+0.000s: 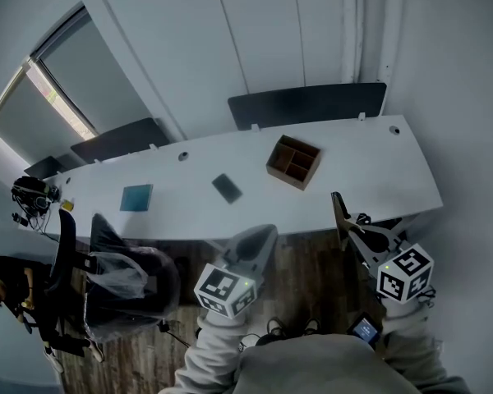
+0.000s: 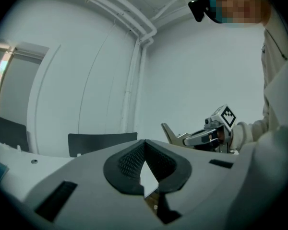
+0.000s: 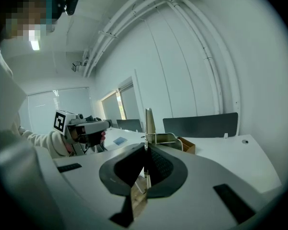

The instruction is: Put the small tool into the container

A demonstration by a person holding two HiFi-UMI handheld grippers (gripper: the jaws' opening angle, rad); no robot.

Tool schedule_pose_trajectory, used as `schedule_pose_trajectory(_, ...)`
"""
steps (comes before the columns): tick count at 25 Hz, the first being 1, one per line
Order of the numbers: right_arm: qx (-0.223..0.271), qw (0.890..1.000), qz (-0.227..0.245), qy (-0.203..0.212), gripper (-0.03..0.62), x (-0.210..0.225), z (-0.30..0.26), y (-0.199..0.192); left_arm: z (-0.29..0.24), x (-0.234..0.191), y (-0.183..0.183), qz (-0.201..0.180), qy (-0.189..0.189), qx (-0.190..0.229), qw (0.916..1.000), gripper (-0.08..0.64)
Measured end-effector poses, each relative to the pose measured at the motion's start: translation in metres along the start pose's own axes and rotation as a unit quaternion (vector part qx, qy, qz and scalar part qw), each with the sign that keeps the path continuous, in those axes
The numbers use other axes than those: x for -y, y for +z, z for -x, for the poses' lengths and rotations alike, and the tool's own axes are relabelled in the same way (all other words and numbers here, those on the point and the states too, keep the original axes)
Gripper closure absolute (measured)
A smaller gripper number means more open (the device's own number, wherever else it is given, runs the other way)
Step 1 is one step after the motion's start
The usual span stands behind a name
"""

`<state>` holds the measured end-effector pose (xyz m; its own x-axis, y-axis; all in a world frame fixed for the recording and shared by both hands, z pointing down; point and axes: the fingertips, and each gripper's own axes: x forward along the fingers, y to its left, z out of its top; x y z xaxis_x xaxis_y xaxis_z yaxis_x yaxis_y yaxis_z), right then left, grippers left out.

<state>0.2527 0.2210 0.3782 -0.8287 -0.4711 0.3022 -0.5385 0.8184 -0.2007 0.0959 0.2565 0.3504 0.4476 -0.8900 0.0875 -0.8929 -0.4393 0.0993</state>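
Observation:
A wooden container [image 1: 294,162] with several compartments stands on the long white table [image 1: 370,175], right of centre. A small dark flat tool [image 1: 227,188] lies to its left, apart from it. Both grippers hover in front of the table's near edge, holding nothing. My left gripper [image 1: 259,238] is shut and points toward the tool. My right gripper [image 1: 338,201] is shut too, near the table edge below the container. In the right gripper view the container [image 3: 188,145] shows just past the thin shut fingertips [image 3: 148,123]. The left gripper view shows shut pads [image 2: 134,159] with nothing between them.
A blue square pad [image 1: 136,197] lies on the table's left part. Dark chairs [image 1: 308,103] stand behind the table against the wall. An office chair covered in plastic [image 1: 123,281] stands at the near left on the wooden floor. Cables and gear [image 1: 31,195] sit at the table's left end.

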Motion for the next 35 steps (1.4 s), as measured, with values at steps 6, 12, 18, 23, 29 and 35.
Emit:
schedule_pose_trajectory(6,0.019,1.000,-0.010,-0.002,0.569,0.023,0.009,-0.006,0.007,0.001,-0.003,-0.007,0.009,-0.002,0.9999,0.557)
schedule_pose_trajectory(12,0.039,0.999,-0.012,0.006,0.569,0.032,0.025,0.007,-0.003,0.003,0.011,-0.021,0.009,-0.001,0.9997,0.557)
schedule_pose_trajectory(18,0.055,0.998,-0.022,-0.004,0.569,0.045,0.041,0.008,-0.019,0.007,0.023,-0.039,-0.008,0.005,0.9992,0.557)
schedule_pose_trajectory(23,0.055,0.998,-0.035,-0.019,0.569,0.070,0.037,0.006,-0.035,-0.006,0.012,-0.030,-0.016,-0.002,0.9994,0.557)
schedule_pose_trajectory(29,0.040,0.999,-0.019,-0.029,0.569,0.086,-0.007,0.006,-0.058,-0.052,0.003,-0.021,-0.025,0.017,0.9993,0.557)
schedule_pose_trajectory(35,0.006,0.998,-0.012,-0.057,0.569,0.115,-0.068,0.016,-0.110,-0.124,-0.002,0.013,-0.043,0.032,0.9985,0.557)
